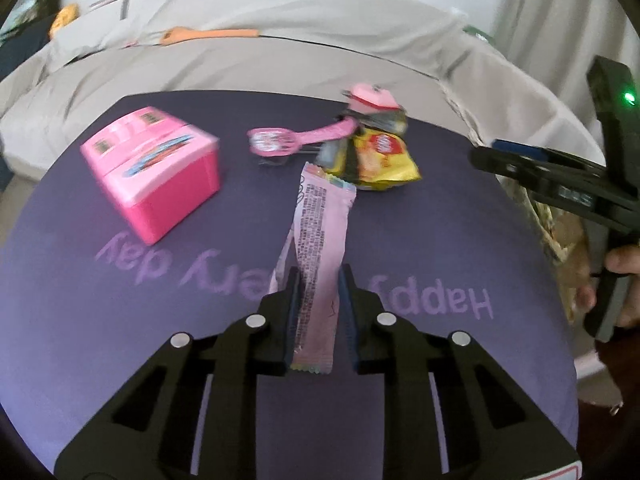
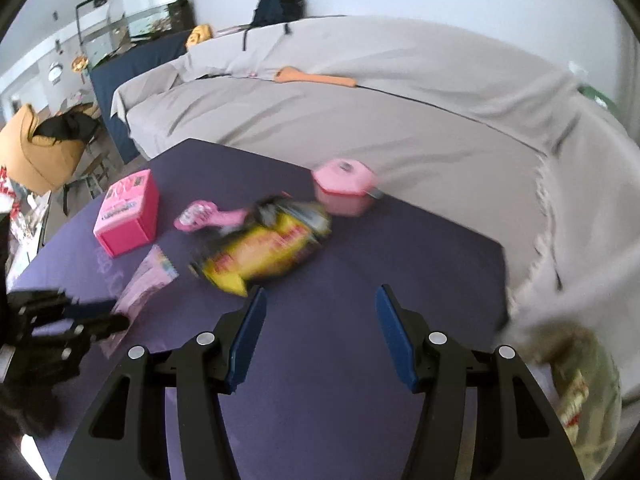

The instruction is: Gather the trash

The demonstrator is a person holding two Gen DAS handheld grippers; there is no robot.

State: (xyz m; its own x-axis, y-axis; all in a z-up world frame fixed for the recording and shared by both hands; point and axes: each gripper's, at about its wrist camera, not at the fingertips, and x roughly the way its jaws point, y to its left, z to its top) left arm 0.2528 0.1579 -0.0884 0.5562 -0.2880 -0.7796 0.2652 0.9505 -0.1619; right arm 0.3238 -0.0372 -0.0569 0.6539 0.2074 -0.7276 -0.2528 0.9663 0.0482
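A: The yellow snack bag point(image 2: 262, 254) was smeared by motion in the right wrist view; its print could not be read; the pink wrapper point(image 2: 146, 282) beside it was half hidden behind the left tool point(image 2: 108, 314), whose body ran off the frame's left edge.

B: In the left wrist view the pink pot point(image 1: 372, 100) was blurred and partly hidden behind the snack bag; the right tool point(image 1: 486, 156) was cut off at the right edge; whether the pads truly pressed the wrapper I could not tell.
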